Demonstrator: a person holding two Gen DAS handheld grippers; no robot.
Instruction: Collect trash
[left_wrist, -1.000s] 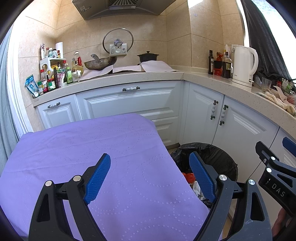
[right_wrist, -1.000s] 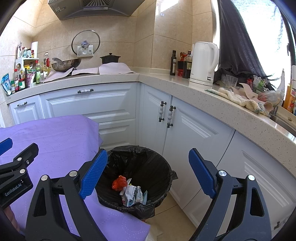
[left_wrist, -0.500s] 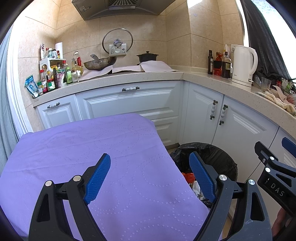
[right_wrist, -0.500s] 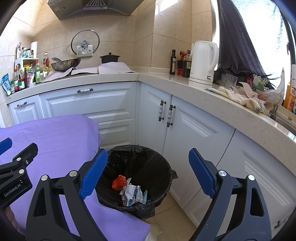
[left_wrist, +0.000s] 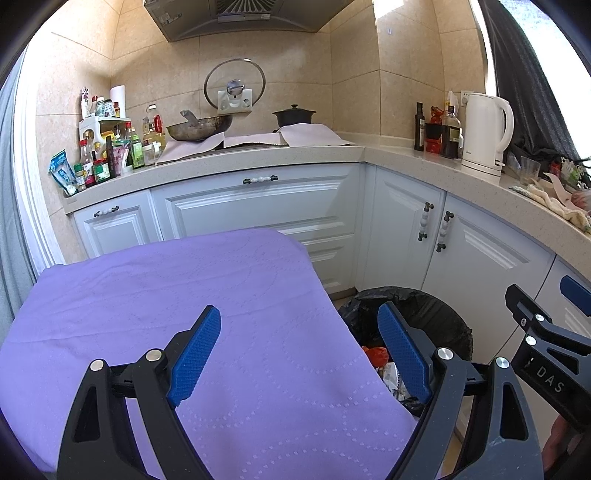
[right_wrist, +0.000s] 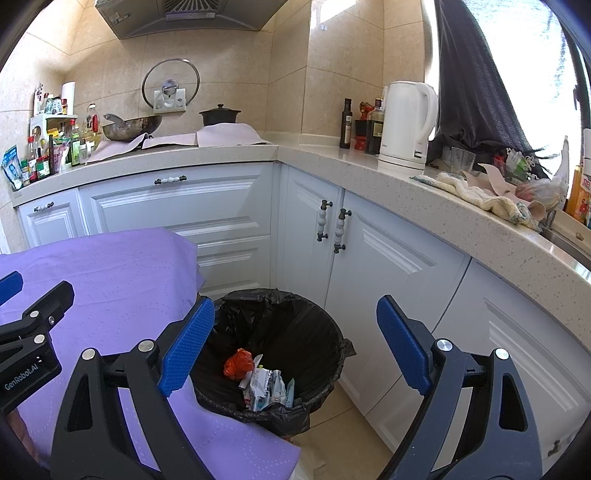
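Both grippers, the left gripper (left_wrist: 299, 354) and the right gripper (right_wrist: 295, 343), are spread wide and empty. Trash (right_wrist: 258, 380) lies in the black bin (right_wrist: 332, 332), right of the bare purple table (left_wrist: 147, 295). Collection looks finished.

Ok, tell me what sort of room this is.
A home kitchen: a range hood over a wok, a white kettle on the counter, white cabinets below.

Left tongs (left_wrist: 299, 350) spread wide, nothing held; right tongs (right_wrist: 295, 341) likewise, level alongside.
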